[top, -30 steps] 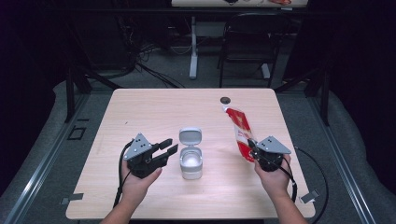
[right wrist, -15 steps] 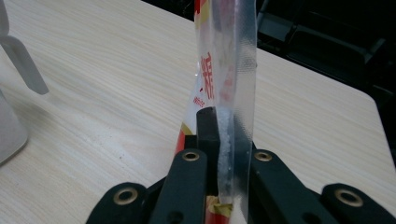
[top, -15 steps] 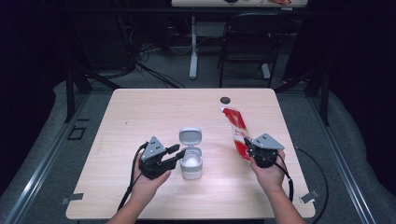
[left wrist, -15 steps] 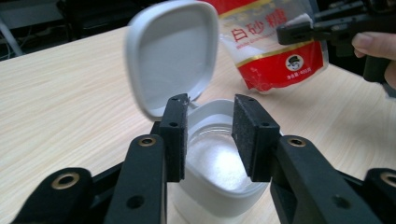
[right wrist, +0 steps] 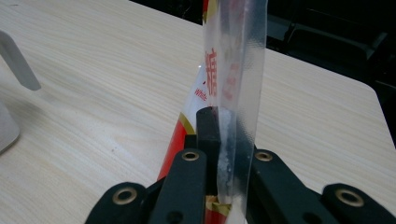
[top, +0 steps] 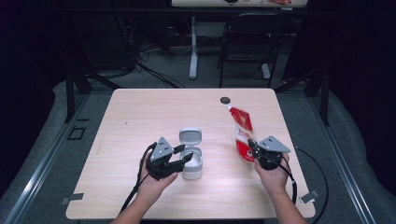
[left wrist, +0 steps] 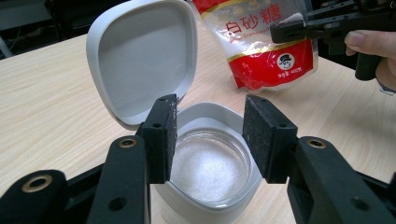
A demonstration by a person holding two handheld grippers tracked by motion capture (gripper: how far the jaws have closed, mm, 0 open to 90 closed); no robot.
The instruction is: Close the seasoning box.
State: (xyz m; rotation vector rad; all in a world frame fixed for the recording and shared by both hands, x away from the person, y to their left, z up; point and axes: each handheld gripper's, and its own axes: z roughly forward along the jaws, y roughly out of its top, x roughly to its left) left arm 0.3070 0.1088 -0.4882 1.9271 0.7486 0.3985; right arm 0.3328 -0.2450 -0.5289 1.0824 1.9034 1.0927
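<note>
A white container (top: 191,161) with white granules inside stands mid-table, its hinged lid (top: 190,136) raised behind it. My left gripper (top: 186,152) is at the container's left side. In the left gripper view its jaws (left wrist: 210,135) have just been opening and stand open over the container (left wrist: 210,168), with the pads (left wrist: 163,135) clear of it. To the right, a red and white sugar bag (top: 242,133) leans upright with my right gripper (top: 252,147) shut on its lower edge. The right gripper view shows the bag's clear edge (right wrist: 233,70) pinched between the jaws (right wrist: 224,126).
The wooden table (top: 140,116) has a small black round thing (top: 225,100) near its far edge. Cables trail from both grippers toward the near edge. A chair and desk legs stand on the floor beyond the table.
My left gripper has moved right to the container and its jaws have spread wider. The right gripper and the bag have stayed almost in place.
</note>
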